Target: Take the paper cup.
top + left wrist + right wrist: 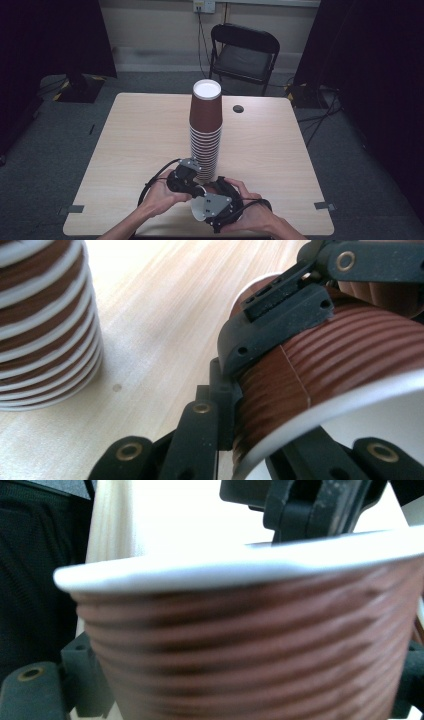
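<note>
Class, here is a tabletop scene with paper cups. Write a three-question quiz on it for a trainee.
1. True or false: the cup stack lies on its side.
2. What do the left tool and the right tool grip together? A) a single cup B) a plate C) a spoon
3. What stands behind the table?
Key: 1 false, it stands upright. 2 A. 3 a black chair.
</note>
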